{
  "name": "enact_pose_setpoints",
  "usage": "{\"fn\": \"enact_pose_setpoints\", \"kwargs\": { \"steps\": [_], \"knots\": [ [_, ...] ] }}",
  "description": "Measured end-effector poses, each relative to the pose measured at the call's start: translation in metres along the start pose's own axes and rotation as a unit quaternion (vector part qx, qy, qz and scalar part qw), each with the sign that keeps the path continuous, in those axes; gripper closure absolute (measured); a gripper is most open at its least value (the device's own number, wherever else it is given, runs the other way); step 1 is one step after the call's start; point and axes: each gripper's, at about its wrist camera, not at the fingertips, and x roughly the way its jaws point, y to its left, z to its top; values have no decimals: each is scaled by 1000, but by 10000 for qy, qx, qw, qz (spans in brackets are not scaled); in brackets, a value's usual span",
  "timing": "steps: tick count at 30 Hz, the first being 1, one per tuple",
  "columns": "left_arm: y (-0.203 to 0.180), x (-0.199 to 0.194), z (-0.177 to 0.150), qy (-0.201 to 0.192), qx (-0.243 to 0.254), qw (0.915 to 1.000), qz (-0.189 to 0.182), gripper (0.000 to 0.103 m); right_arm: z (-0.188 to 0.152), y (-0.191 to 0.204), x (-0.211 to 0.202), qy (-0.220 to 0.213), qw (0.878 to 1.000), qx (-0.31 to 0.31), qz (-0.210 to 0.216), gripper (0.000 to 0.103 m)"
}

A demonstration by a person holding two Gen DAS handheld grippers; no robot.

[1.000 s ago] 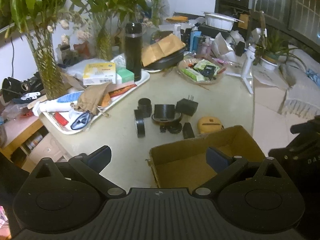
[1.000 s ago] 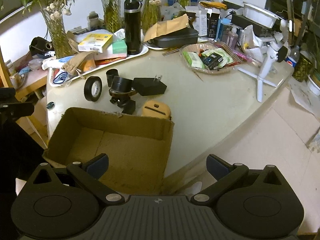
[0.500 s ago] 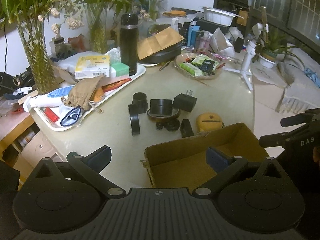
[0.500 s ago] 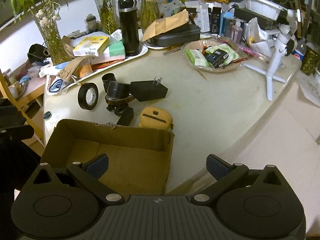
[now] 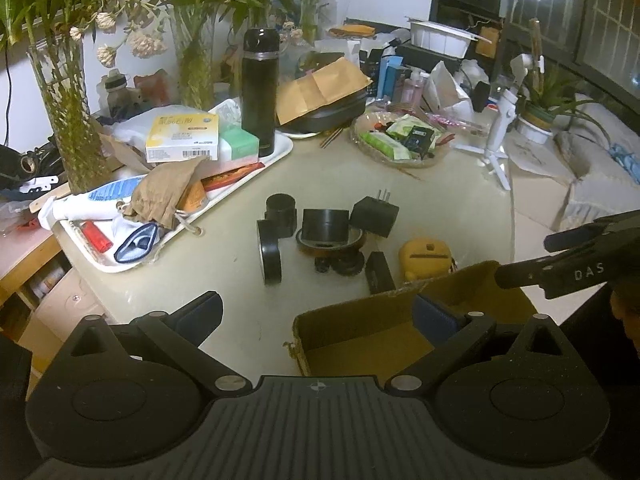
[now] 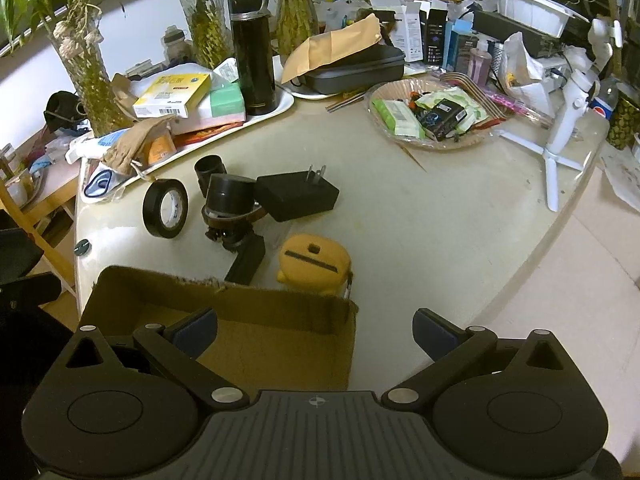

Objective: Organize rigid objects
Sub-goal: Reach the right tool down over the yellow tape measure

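An empty cardboard box (image 5: 384,320) (image 6: 256,332) sits at the table's near edge. Behind it lie a black tape roll (image 5: 270,257) (image 6: 165,208), a black plug adapter (image 5: 375,216) (image 6: 297,196), a black cylinder (image 5: 325,225) (image 6: 230,194) on a brown ring, a smaller black cylinder (image 5: 281,208), a small black block (image 5: 379,278) (image 6: 246,260) and a yellow tape measure (image 5: 426,254) (image 6: 314,264). My left gripper (image 5: 316,316) is open and empty over the box's left corner. My right gripper (image 6: 316,330) is open and empty over the box's right side; it also shows in the left wrist view (image 5: 576,258).
A white tray (image 5: 280,152) with boxes, a pouch and a black flask (image 5: 259,92) stands at the back left. A snack basket (image 6: 436,114), a white tripod (image 6: 568,120) and plant vases (image 5: 68,120) crowd the back. The table edge drops off at the right.
Both grippers have risen and come forward a little, so the table objects look nearer. The right gripper now reaches further into the left wrist view. Nothing was grasped.
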Motion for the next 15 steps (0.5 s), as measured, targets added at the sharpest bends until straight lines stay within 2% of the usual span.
{"fn": "enact_pose_setpoints", "kwargs": {
  "steps": [10, 15],
  "knots": [
    [4, 7, -5, -235, -5, 9997, -24, 0, 19, -13, 23, -3, 9997, 176, 175, 0],
    [10, 8, -8, -301, -142, 9993, -153, 0, 29, -17, 38, 114, 9993, 244, 271, 0]
  ]
}}
